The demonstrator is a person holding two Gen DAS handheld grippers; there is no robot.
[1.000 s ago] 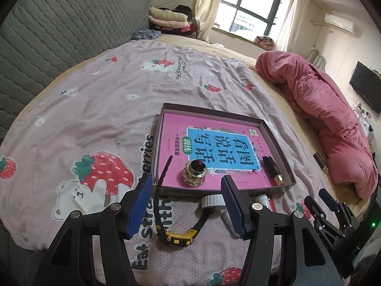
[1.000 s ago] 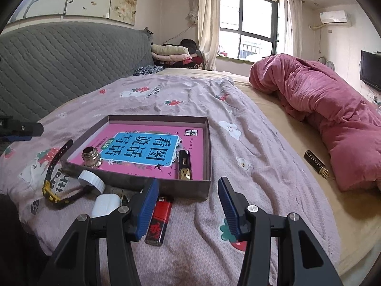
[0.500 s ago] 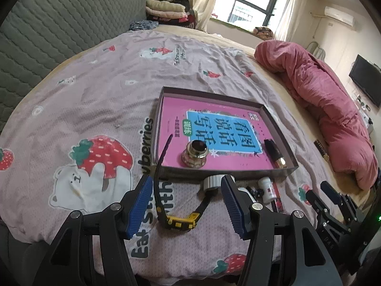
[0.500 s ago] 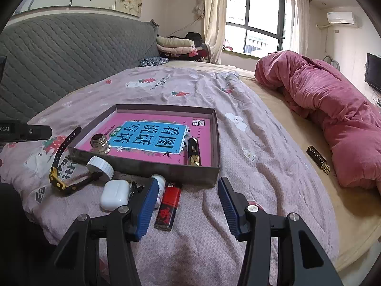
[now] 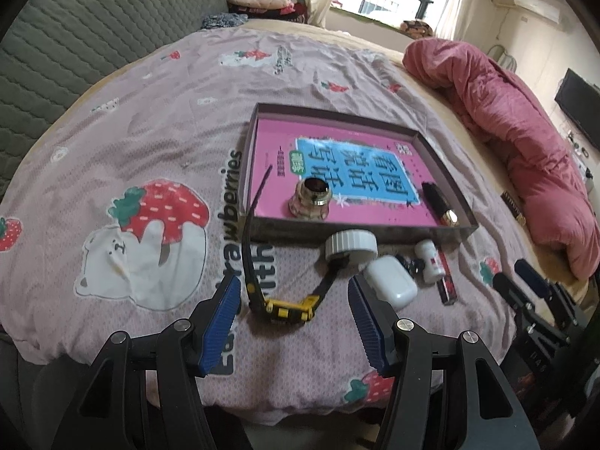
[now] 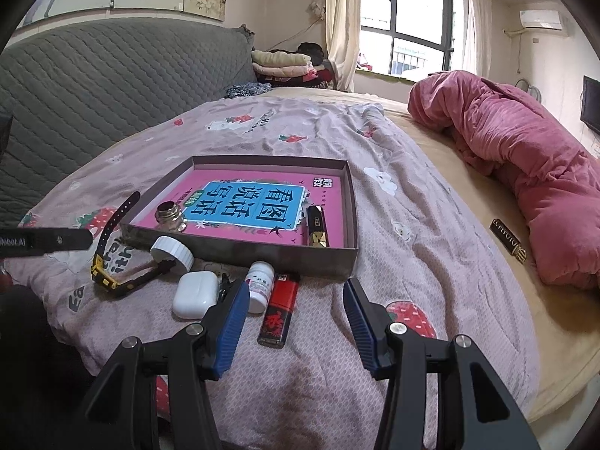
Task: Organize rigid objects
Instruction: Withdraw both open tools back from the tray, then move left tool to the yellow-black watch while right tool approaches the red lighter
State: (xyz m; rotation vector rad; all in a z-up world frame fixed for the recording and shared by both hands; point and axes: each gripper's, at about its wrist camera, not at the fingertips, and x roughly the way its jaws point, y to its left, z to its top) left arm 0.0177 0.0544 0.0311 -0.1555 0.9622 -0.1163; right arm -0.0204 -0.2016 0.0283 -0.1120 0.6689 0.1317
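A: Progress so far?

B: Your tray [image 6: 350, 221] holds only a brass fitting [image 5: 310, 199] and a lipstick [image 6: 315, 226]. Watch [image 5: 287, 305], cap, earbud case [image 6: 195, 294], bottle and lighter [image 6: 279, 315] lie just outside.

A: Grippers?

B: Left gripper [image 5: 292, 324] and right gripper [image 6: 296, 324] are both spread, empty.

A pink book with a blue panel [image 5: 348, 172] lines the grey tray [image 5: 322, 230], a black-and-yellow watch [image 5: 288, 307] and red lighter [image 6: 279, 309] lie on the strawberry-printed mauve bedspread [image 5: 150, 142], beside blue-padded tongs [image 5: 294, 324].

dark clip [image 6: 224, 285] half hidden behind earbud case [image 6: 195, 294], television [image 6: 591, 104] cut off
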